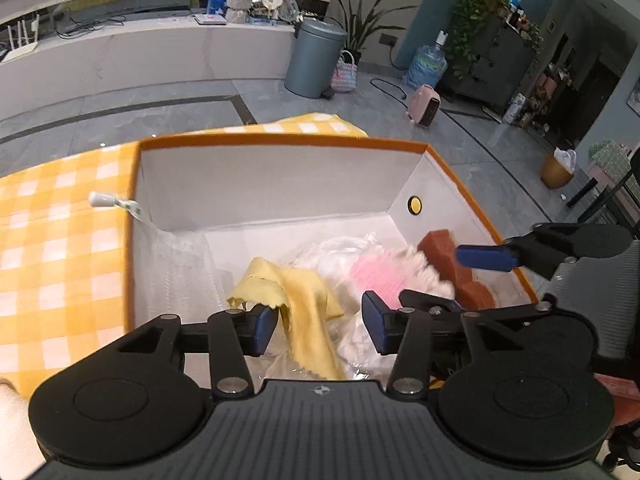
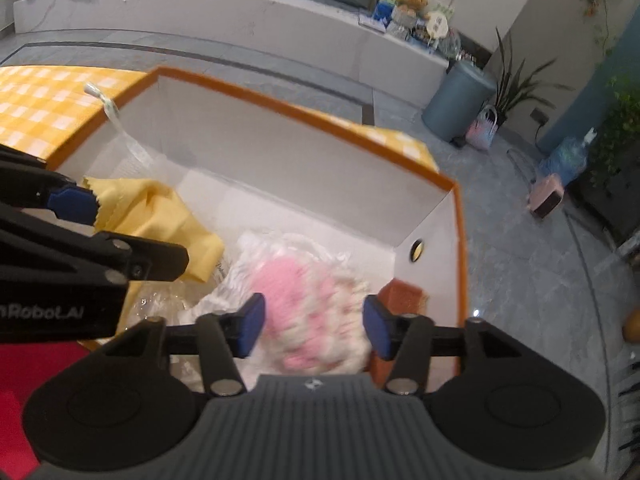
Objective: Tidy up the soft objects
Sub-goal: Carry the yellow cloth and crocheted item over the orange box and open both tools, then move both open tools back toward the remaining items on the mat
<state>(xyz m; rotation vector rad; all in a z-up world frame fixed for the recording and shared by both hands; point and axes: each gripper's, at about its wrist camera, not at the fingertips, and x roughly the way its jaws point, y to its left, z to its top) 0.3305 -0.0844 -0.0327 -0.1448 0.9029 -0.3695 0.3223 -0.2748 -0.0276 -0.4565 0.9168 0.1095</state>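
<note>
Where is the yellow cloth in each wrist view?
Left wrist: the yellow cloth lies low in the centre, inside the box, between the open jaws of the left gripper.
Right wrist: the cloth is at centre left in the box, beside the left gripper's blue pad.
Shared landmark: the round yellow hole in the box's right wall.
</note>
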